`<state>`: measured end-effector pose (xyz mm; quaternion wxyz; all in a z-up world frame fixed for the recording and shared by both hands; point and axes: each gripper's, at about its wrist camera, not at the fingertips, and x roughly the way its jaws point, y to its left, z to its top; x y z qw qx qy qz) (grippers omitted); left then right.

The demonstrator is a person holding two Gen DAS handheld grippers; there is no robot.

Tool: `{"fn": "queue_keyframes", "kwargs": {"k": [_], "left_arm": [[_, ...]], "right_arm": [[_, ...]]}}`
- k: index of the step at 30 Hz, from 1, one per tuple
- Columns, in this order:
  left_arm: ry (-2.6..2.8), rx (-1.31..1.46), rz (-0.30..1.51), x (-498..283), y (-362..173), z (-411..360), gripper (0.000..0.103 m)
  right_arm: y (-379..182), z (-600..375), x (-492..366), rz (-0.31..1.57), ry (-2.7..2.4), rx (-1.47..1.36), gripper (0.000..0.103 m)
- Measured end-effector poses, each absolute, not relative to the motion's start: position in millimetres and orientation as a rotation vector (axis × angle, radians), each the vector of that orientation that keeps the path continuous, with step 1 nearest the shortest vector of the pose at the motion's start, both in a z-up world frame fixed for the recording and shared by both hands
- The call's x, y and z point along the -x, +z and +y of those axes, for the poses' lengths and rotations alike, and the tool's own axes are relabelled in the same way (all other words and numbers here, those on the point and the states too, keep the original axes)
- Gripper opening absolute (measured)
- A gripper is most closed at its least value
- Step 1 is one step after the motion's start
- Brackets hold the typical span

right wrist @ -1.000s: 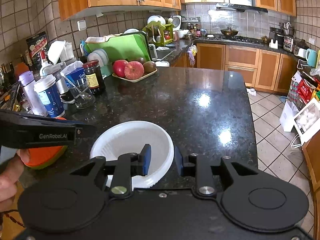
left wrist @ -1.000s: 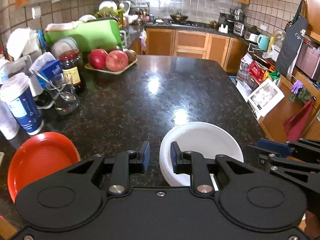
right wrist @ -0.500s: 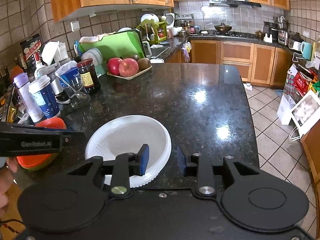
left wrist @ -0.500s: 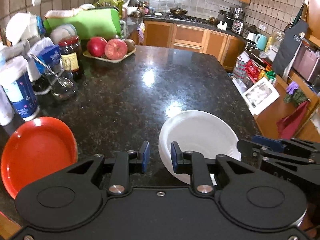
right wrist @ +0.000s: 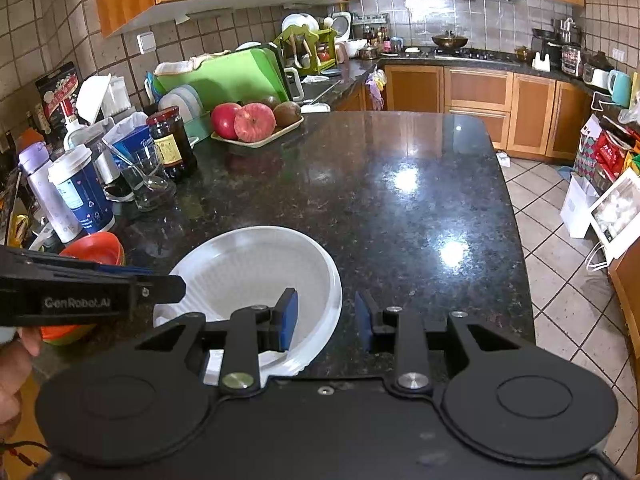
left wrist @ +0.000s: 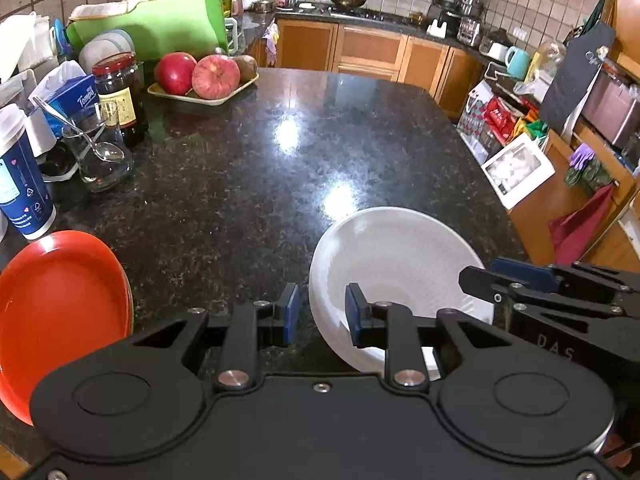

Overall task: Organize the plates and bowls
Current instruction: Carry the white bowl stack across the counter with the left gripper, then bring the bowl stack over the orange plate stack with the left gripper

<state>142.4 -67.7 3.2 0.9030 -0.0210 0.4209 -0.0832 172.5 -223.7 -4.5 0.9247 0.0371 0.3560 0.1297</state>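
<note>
A white plate [left wrist: 396,260] lies near the front edge of the dark granite counter [left wrist: 260,168], apparently on top of another white one. My left gripper [left wrist: 321,314] straddles its left rim. Its jaws are opening, and the blue pads [left wrist: 291,312] stand off the rim. My right gripper [right wrist: 326,318] straddles the right rim of the white plate [right wrist: 248,268], one pad inside and one outside, with gaps on both sides. An orange plate [left wrist: 60,312] sits at the left. The right gripper [left wrist: 492,276] shows at the plate's far side in the left wrist view.
Along the counter's left side stand a blue cup [left wrist: 20,184], a glass with a spoon [left wrist: 96,156], a dark jar [left wrist: 118,96] and a dish of apples [left wrist: 204,92]. Behind them leans a green cutting board [left wrist: 160,28]. Right of the counter is tiled floor [right wrist: 560,240].
The left gripper's jaws have spread wider around the white plate's rim, and its view has tipped down. The right gripper has edged forward and down over the plate.
</note>
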Motion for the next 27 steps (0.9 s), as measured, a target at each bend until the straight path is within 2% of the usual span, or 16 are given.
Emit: {"fn": "queue_keyframes", "kwargs": {"k": [17,21,27], "left_arm": [[-0.166,0.021,0.944,-162,-16,-77,0.035],[-0.167,0.022,0.957,-167,-20,-77,0.035],[-0.168,0.029,0.97,-171,-24,-77,0.035]], "right_arm": [[-22,-226,-200,0.821,0.268,-0.107,0.033],[-25,-225,-206,0.843,0.276,-0.108,0.028],[-29,-222,-211,0.867,0.289,-0.099,0.028]]}}
